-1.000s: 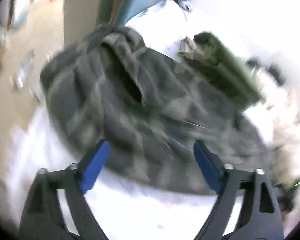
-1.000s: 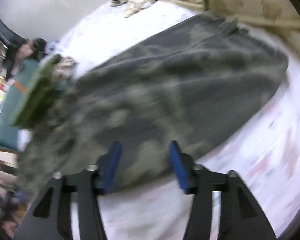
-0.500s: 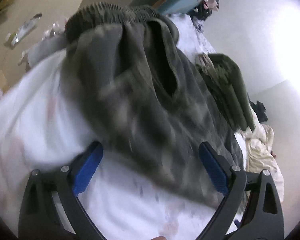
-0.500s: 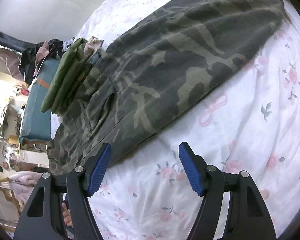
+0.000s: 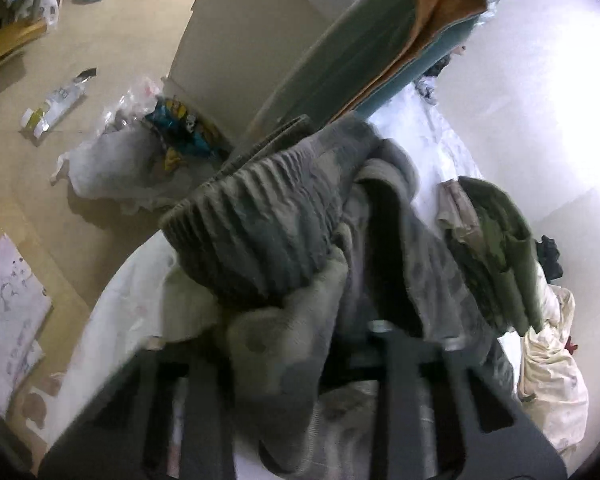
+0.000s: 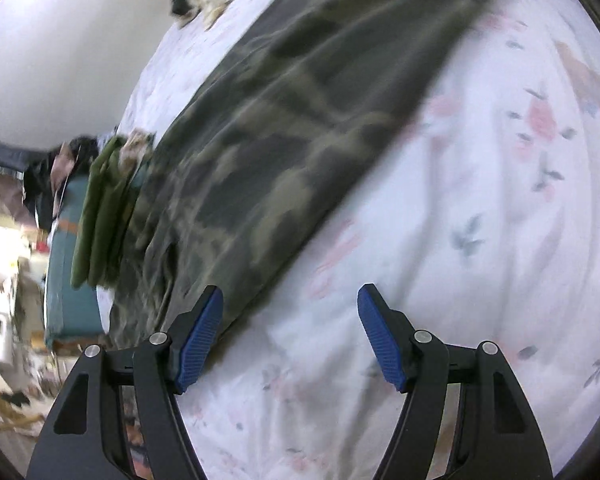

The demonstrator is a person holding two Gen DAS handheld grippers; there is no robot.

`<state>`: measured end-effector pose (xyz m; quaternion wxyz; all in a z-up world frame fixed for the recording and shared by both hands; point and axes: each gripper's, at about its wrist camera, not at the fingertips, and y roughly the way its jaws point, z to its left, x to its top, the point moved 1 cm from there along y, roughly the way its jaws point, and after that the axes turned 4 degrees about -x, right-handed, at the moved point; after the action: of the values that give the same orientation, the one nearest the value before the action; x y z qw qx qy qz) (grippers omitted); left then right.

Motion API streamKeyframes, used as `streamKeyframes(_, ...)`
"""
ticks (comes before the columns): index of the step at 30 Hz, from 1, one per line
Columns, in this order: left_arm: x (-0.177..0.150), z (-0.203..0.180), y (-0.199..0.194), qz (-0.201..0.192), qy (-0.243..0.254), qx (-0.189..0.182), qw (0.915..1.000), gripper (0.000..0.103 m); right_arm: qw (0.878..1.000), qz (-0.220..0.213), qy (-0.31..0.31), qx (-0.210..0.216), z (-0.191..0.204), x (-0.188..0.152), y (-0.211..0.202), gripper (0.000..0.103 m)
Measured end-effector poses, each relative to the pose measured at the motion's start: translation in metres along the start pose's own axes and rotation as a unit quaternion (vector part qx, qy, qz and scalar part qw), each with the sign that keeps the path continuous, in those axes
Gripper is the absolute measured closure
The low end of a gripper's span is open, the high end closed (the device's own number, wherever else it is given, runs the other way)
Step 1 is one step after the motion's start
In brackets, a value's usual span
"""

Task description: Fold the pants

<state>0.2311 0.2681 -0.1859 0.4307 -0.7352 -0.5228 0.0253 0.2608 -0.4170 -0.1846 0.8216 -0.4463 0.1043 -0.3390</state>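
Observation:
The camouflage pants lie stretched along the flowered white bedsheet. In the left wrist view their ribbed elastic waistband is bunched up right in front of the camera. My left gripper is buried in this fabric. Its fingertips are hidden, and cloth fills the space between the arms, so it looks shut on the waist end. My right gripper is open and empty, just above the sheet. Its left fingertip is at the near edge of the pants.
A folded olive-green garment lies beside the pants, also in the left wrist view. Cream bedding is piled at the far end. A teal bed frame and floor clutter with a plastic bag lie past the bed edge.
My left gripper went from open above the pants to closed into the waistband, which is now lifted and bunched. My right gripper stayed open and shifted right along the pants' near edge.

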Motion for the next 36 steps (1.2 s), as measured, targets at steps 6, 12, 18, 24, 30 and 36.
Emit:
streamKeyframes(6,0.007,-0.045,-0.033,-0.047,0.038,0.003,0.9982,0.095,0.995,-0.052,0.076,0.048,-0.038,0.039,-0.009,0.031)
streamKeyframes(12,0.016,-0.072,-0.042,-0.041,0.059,0.035,0.9968,0.096,0.977,-0.137,0.131,0.095,-0.09,0.11,-0.021,0.031)
streamKeyframes(18,0.011,-0.067,-0.038,-0.023,0.081,0.065,0.9944,0.096,0.976,-0.183,0.083,0.079,-0.101,0.164,-0.024,0.034)
streamKeyframes(24,0.008,-0.07,-0.036,-0.015,0.097,0.084,0.9917,0.096,0.965,-0.211,0.131,0.08,-0.128,0.189,-0.029,0.069)
streamKeyframes(30,0.009,-0.078,-0.056,-0.013,0.06,0.062,0.9962,0.097,0.967,-0.238,0.088,-0.003,-0.104,0.191,-0.058,0.1)
streamKeyframes(36,0.016,-0.097,-0.106,-0.013,0.058,0.012,0.9982,0.097,0.964,-0.257,0.063,-0.018,-0.066,0.188,-0.104,0.1)
